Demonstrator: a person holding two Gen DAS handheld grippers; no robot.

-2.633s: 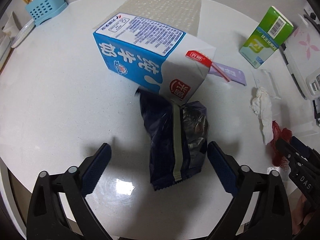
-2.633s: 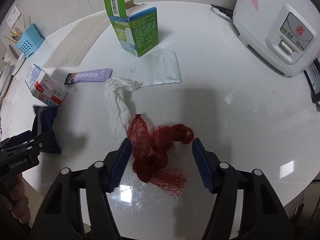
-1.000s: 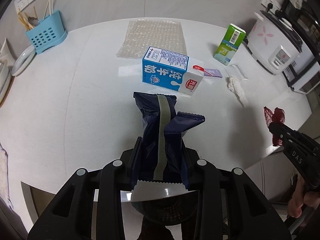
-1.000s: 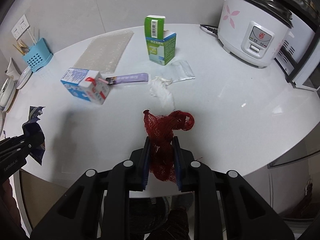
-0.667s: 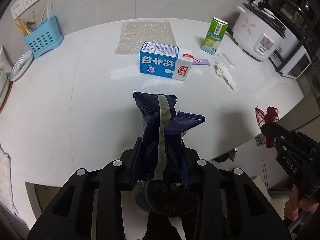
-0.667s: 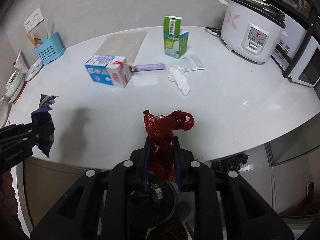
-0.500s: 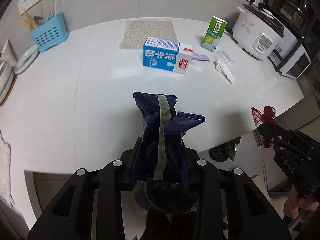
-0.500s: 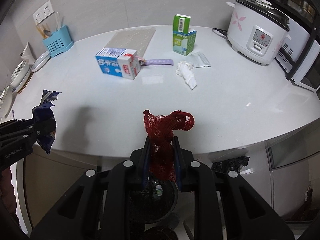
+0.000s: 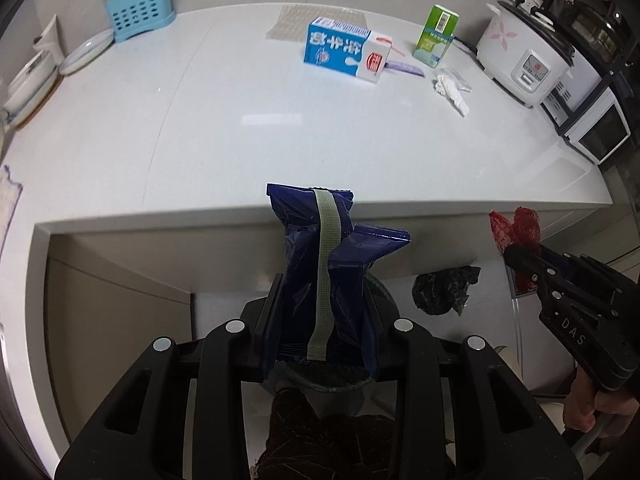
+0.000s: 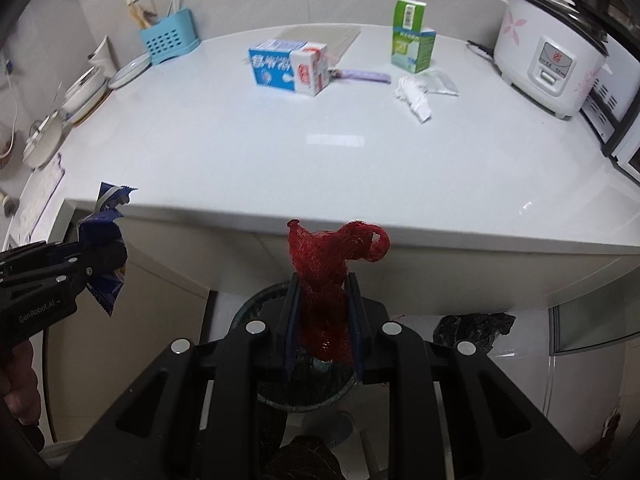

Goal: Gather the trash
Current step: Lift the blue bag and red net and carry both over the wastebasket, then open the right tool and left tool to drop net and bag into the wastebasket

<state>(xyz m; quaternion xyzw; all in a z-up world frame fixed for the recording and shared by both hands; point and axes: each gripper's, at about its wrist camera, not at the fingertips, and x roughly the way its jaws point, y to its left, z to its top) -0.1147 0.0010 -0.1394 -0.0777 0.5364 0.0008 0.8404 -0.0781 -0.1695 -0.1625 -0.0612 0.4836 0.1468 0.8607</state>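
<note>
The left tongs are clamped on a dark blue snack wrapper, which stands upright between the pads, off the near edge of the white counter. The right tongs are closed on a bunched red mesh net, also held off the near edge. Below both sits a round dark bin, partly hidden by the tongs, with a crumpled black bag on the floor to its right. Far on the counter lie a blue-and-white milk carton on its side, a green box standing upright, a purple wrapper and a crumpled white tissue. A white rice cooker stands at the far right, a blue utensil holder at the far left.
</note>
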